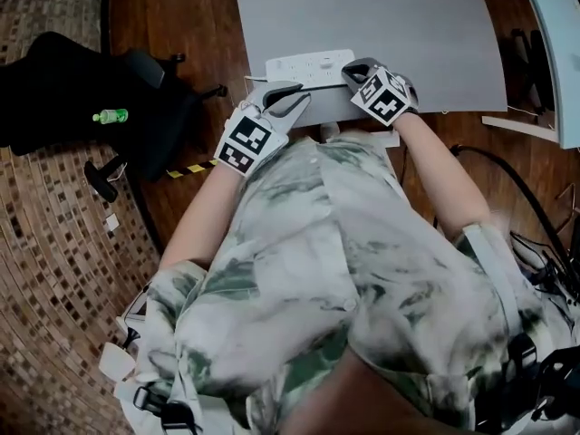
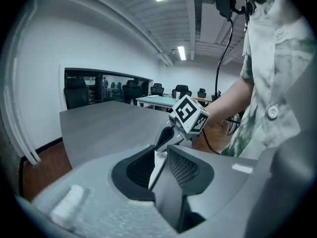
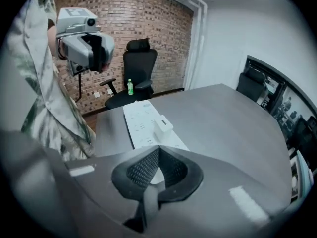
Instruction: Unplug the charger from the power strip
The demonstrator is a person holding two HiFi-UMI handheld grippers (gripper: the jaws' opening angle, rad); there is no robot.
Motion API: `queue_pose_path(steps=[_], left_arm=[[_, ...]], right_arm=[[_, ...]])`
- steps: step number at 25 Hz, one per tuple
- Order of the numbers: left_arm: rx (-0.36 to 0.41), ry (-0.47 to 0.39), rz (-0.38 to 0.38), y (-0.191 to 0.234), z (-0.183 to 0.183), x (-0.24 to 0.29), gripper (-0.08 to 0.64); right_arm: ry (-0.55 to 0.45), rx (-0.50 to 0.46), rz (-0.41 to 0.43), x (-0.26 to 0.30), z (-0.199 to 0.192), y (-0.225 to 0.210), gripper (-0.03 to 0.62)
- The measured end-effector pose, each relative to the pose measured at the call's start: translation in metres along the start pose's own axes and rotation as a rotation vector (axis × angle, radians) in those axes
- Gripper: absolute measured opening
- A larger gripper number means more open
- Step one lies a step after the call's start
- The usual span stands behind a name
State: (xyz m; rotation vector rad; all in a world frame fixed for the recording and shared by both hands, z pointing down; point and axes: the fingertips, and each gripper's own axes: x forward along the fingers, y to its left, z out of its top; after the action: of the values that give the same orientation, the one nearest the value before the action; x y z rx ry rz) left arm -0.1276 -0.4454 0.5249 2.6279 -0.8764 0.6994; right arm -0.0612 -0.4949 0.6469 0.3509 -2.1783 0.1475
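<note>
A: Right claw point(image 3: 157, 150) closed, empty. Left claw point(image 2: 162, 147) slightly apart, empty. Charger point(image 3: 163, 127)?
B: Plugged into power strip point(image 3: 138, 115), by the desk point(image 3: 223, 123) edge. Suggest: pin strip, grip charger's sides, pull straight out.

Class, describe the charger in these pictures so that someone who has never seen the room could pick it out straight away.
Find the large grey table; a long white power strip lies near the edge closest to the person. The charger is the small white block standing up from the strip. It is the only raised thing on it, while the sockets beside it are flat and bare.
</note>
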Motion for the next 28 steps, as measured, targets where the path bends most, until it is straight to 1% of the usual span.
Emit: queue_pose_path(steps=[2, 6, 10, 13, 16, 18, 21, 24, 28], left_arm=[[0.025, 0.049, 0.007, 0.013, -0.005, 0.021, 0.109], [0.072, 0.164, 0.003, 0.036, -0.025, 0.063, 0.135], [0.157, 0.279, -0.050, 0.036, -0.046, 0.102, 0.141], [0.191, 0.341, -0.093, 0.032, -0.055, 0.117, 0.141], [0.218, 0.371, -0.119, 0.030, -0.056, 0.125, 0.138], [0.231, 0.377, -0.127, 0.029, -0.058, 0.129, 0.121], [0.235, 0.378, -0.148, 0.028, -0.062, 0.129, 0.118], [0.263, 0.389, -0.178, 0.024, -0.061, 0.131, 0.115], [0.273, 0.408, -0.257, 0.022, -0.062, 0.132, 0.114]], right_arm=[[0.015, -0.053, 0.021, 0.007, 0.001, 0.000, 0.006], [0.068, -0.141, 0.078, 0.027, -0.007, 0.008, 0.006], [0.083, -0.191, 0.083, 0.033, -0.021, 0.018, -0.003], [0.102, -0.212, 0.091, 0.031, -0.020, 0.024, -0.003], [0.124, -0.196, 0.127, 0.025, -0.016, 0.024, -0.003], [0.136, -0.188, 0.157, 0.023, -0.014, 0.024, -0.003], [0.161, -0.198, 0.192, 0.025, -0.015, 0.027, -0.003], [0.180, -0.220, 0.200, 0.022, -0.017, 0.028, -0.003], [0.191, -0.250, 0.202, 0.025, -0.018, 0.030, -0.003]])
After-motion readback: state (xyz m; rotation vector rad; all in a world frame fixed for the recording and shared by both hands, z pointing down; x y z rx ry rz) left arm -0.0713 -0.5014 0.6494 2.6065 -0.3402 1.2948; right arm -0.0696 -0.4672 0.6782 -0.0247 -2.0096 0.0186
